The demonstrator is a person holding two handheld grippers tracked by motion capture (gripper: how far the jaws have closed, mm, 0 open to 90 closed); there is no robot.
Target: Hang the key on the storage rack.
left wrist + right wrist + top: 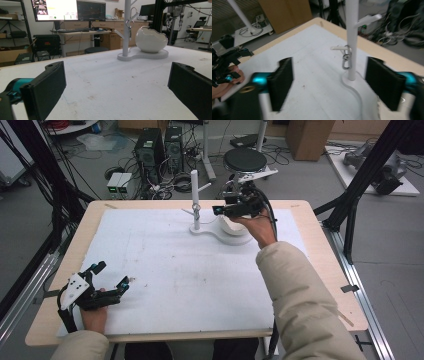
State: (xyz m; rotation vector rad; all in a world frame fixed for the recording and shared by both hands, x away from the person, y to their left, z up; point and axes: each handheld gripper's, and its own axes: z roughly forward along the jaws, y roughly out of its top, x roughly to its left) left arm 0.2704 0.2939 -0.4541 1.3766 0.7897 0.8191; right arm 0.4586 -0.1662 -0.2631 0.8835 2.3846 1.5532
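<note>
Your left gripper [109, 279] rests at seven o'clock, jaws wide and empty. Your right gripper [329, 82], also wide and empty, faces the metal carabiner [346, 60] hanging on the white peg stand [195, 200] at twelve o'clock; nothing looks taken yet

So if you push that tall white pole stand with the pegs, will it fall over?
Probably not easily. The stand is tall and thin, so a push up high might tip it, but its pole rises from a wide flat base that also carries the white eggshell-shaped bowl. The metal clip hanging from a peg would likely swing.
</note>
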